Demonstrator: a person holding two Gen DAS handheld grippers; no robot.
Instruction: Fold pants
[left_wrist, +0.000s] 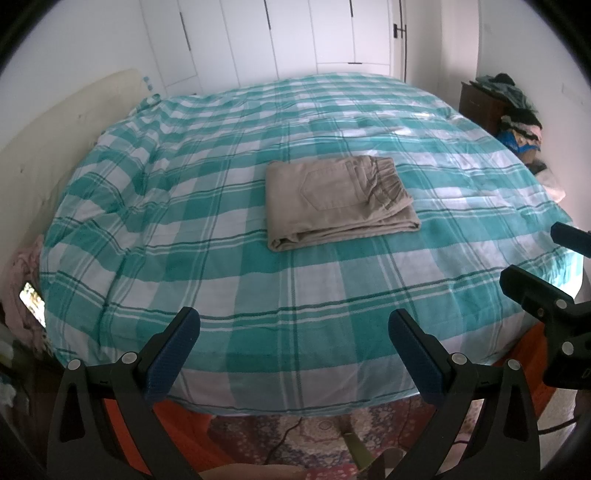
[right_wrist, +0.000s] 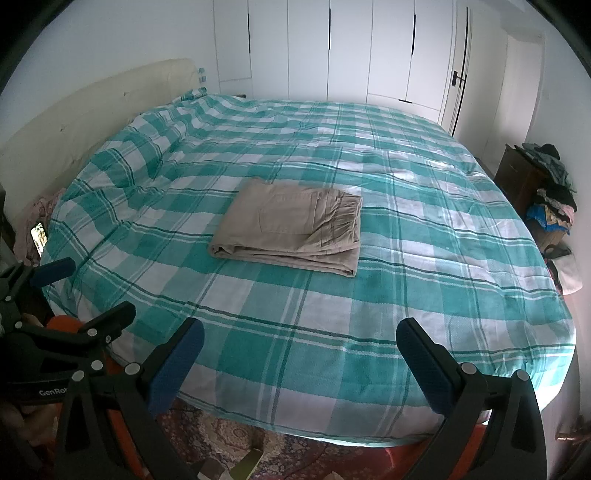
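Beige pants (left_wrist: 338, 199) lie folded into a compact rectangle in the middle of the bed, waistband to the right, a back pocket facing up. They also show in the right wrist view (right_wrist: 291, 229). My left gripper (left_wrist: 293, 325) is open and empty, held back over the near edge of the bed, well short of the pants. My right gripper (right_wrist: 300, 334) is open and empty too, also over the near edge. Each gripper shows at the side of the other's view: the right one (left_wrist: 532, 258), the left one (right_wrist: 88, 288).
The bed has a teal and white checked cover (left_wrist: 221, 221) and a cream headboard (right_wrist: 92, 110) on the left. White wardrobes (right_wrist: 332, 48) stand behind. A dark cabinet with piled clothes (right_wrist: 546, 192) is at the right. A patterned rug (left_wrist: 314, 432) lies below.
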